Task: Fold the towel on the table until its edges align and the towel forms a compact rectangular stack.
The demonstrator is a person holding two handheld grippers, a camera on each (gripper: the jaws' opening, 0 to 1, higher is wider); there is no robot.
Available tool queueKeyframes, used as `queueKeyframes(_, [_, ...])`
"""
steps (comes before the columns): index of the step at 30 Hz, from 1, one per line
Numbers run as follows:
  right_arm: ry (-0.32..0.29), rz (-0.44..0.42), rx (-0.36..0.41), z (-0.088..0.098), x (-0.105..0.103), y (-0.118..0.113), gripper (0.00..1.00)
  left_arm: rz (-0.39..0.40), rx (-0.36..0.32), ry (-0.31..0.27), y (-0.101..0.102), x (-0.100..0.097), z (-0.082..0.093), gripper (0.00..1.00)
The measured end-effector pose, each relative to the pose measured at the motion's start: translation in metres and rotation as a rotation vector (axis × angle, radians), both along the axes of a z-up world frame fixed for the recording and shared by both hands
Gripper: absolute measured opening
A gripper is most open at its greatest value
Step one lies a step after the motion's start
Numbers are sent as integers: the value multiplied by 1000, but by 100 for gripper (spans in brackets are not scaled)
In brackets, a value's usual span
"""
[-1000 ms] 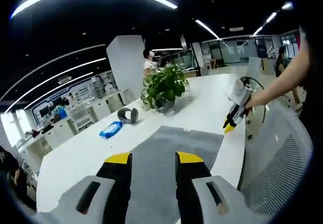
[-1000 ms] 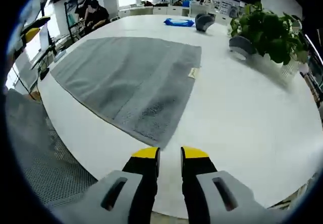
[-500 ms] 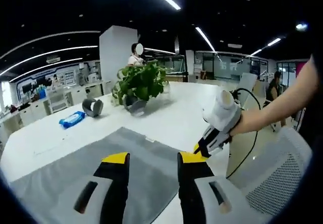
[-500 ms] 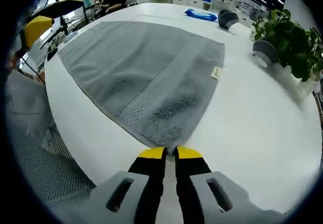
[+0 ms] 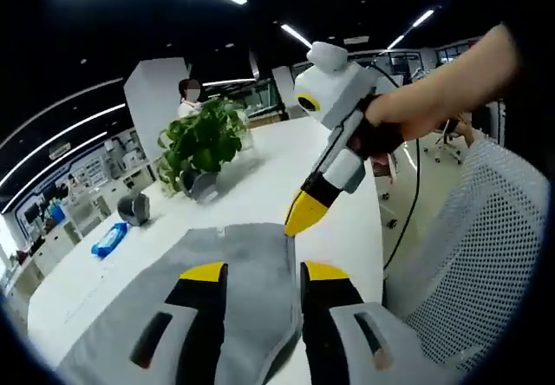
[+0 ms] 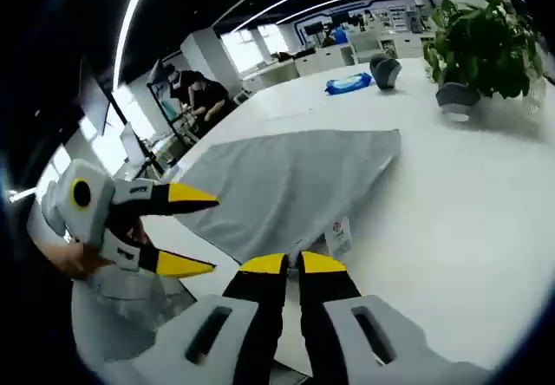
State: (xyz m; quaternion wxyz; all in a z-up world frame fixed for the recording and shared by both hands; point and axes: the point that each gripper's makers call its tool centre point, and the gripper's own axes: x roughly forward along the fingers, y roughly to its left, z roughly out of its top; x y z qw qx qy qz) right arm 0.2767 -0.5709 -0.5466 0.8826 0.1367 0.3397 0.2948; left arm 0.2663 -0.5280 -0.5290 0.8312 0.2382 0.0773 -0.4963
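White table carries the towel; right gripper pinches its near corner, left gripper gapes above it.

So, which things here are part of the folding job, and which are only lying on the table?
Job:
- towel
- right gripper, shut on a towel corner
- left gripper, open

Lying about:
- potted plant
- blue packet
- grey round object

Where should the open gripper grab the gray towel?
Left gripper: take the towel's free near corner, coming in from the table's edge. That hem hangs past the edge, so both jaws can straddle it. The right gripper already pinches the other corner.
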Motion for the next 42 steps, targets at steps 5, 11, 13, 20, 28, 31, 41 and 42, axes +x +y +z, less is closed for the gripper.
queueKeyframes(5, [3, 37, 51, 22, -4, 23, 3, -48, 93, -175, -2, -3, 7, 23])
queueKeyframes(11, [41, 67, 146, 37, -12, 45, 3, -54, 185, -321, 0, 0, 9, 23])
queueKeyframes(13, [51, 58, 175, 39, -13, 48, 3, -56, 198, -367, 1, 0, 15, 21])
queueKeyframes(20, [83, 22, 217, 36, -12, 48, 3, -77, 222, -399, 0, -3, 15, 16])
queueKeyframes(28, [95, 29, 238, 35, -13, 58, 3, -63, 201, -390, 3, -1, 22, 10])
queueKeyframes(31, [69, 76, 223, 35, -13, 60, 3, -44, 161, -317, 5, -1, 21, 9])
queueKeyframes(41, [44, 2, 136, 25, 38, 2, 33, 49, 74, -181, 23, 9, 25, 3])
queueKeyframes(42, [41, -41, 95, 19, 53, -11, 34, 49, 71, -179, 23, 9, 25, 3])
